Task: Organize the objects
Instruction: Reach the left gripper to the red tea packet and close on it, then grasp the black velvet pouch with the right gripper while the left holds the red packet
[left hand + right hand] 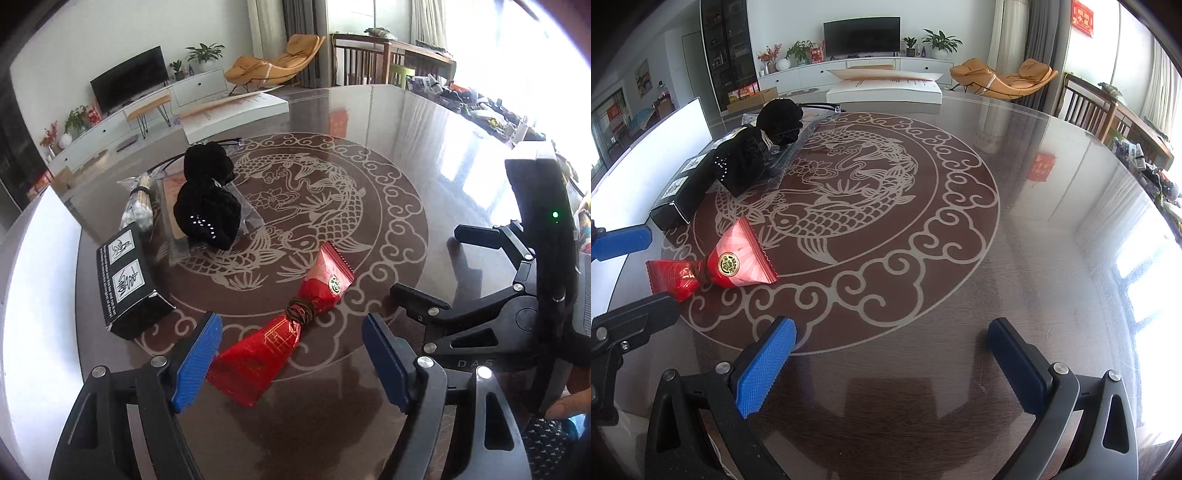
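Now: one red packet (295, 325) between spread left claw (291, 362) pads, untouched; right claw (890, 365) spread, empty; one black box (129, 284).

On the table (424, 122), the tied packet (295, 325) lies at lower centre, the box (129, 284) left, the knit hat (207, 214) behind.

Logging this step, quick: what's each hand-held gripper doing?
Left hand-held gripper: open, red packet between jaws, not gripped.
Right hand-held gripper: open, empty.
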